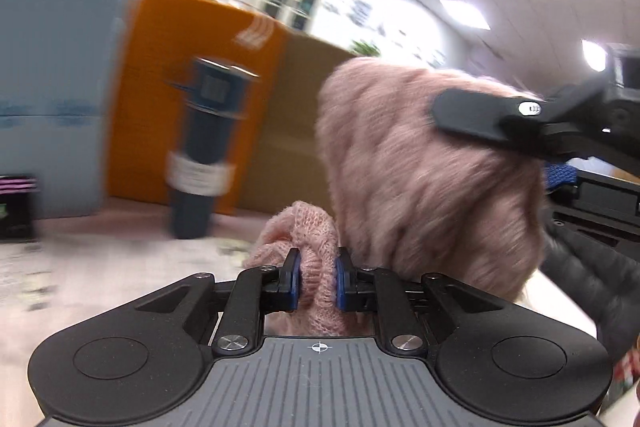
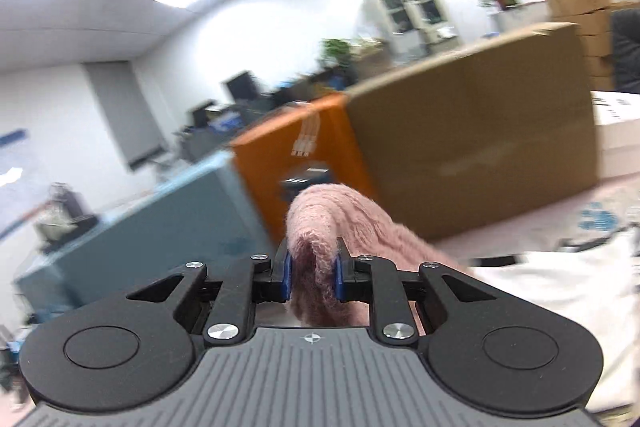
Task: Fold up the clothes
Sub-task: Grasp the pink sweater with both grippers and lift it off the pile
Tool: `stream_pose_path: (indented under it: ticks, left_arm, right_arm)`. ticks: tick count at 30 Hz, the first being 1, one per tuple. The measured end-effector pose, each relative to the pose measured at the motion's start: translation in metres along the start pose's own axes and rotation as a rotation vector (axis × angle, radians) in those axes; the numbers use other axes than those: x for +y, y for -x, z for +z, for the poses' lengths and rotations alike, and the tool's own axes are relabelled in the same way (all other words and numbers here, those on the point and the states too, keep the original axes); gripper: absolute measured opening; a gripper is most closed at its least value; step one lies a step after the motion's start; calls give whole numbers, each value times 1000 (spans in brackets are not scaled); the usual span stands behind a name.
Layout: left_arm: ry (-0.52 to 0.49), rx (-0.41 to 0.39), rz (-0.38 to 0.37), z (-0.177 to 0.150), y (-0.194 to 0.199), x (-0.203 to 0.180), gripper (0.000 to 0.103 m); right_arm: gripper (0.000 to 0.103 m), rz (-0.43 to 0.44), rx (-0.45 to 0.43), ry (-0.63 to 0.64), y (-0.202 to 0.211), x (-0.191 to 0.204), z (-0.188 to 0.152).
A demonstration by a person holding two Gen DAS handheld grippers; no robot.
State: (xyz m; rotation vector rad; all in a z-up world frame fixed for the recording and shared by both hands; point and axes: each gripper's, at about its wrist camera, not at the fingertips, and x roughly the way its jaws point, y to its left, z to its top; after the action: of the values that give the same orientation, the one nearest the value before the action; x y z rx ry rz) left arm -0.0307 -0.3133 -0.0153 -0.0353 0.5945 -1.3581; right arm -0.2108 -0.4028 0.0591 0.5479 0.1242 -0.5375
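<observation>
Office backdrop, boxes behind pale desk (image 1: 100, 267). Pink knit sweater (image 1: 420, 179) lifted off desk, bunched between both tongs: left tongs (image 1: 318, 277) and right tongs (image 2: 314, 275) each pinch fold, likely to spread garment for folding.

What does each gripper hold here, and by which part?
Both grip the pink knit garment: left gripper and right gripper each pinch a bunched fold; which part cannot be told.
</observation>
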Motion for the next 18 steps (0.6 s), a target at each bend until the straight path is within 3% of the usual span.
stream_pose_path:
  ticks: [6, 10, 15, 18]
  left_arm:
    - [51, -96, 262, 4, 113, 92, 15]
    - [59, -147, 463, 5, 179, 146, 15]
    - [100, -131, 646, -10, 231, 197, 15]
    - [179, -57, 691, -24, 239, 226, 15]
  right_arm:
    - [18, 203, 75, -3, -26, 83, -27]
    - [17, 276, 128, -5, -49, 127, -46]
    - [17, 209, 213, 28, -81, 139, -70]
    - [17, 108, 269, 68, -90, 128, -86]
